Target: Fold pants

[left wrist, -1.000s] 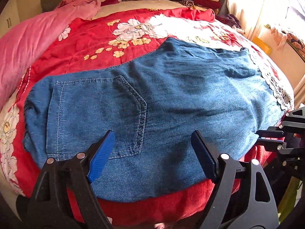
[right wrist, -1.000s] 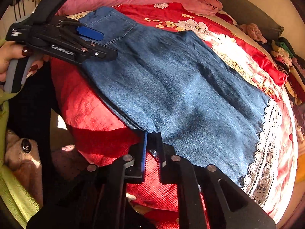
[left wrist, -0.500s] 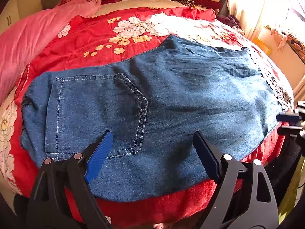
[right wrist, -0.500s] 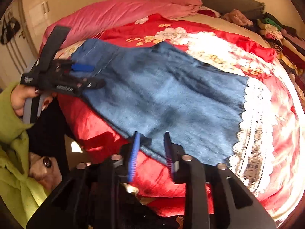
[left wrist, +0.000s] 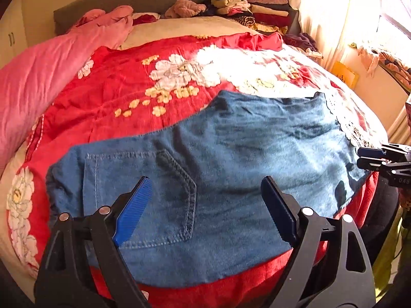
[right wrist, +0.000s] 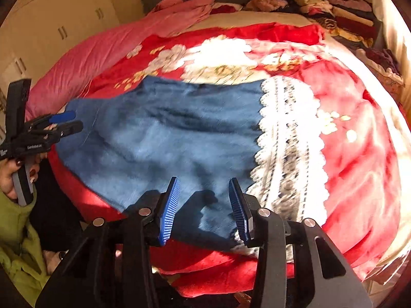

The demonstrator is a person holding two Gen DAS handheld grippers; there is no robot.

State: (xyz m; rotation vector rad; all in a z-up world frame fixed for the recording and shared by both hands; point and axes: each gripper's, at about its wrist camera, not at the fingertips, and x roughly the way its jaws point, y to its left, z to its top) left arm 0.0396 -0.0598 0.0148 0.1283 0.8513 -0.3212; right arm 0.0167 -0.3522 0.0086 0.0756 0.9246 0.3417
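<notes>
Blue denim pants (left wrist: 218, 179) are lying flat on the red floral bedspread (left wrist: 108, 97), filling the frame's centre. The left gripper (left wrist: 205, 213) is hovering wide open over the back pocket (left wrist: 143, 187) — seen only in its own view. The right gripper (right wrist: 203, 210), its jaws just having been opening, is holding nothing; only its view is showing the whole white lace hem (right wrist: 287, 141) and the gripping hand (right wrist: 15, 174), lower left.

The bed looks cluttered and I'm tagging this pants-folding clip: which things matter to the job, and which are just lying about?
In the job:
- denim pants
- left gripper, open
- right gripper, open, jaws just widened, gripping nothing

Lying about:
- pink quilt
- stacked clothes
- red floral bedspread
</notes>
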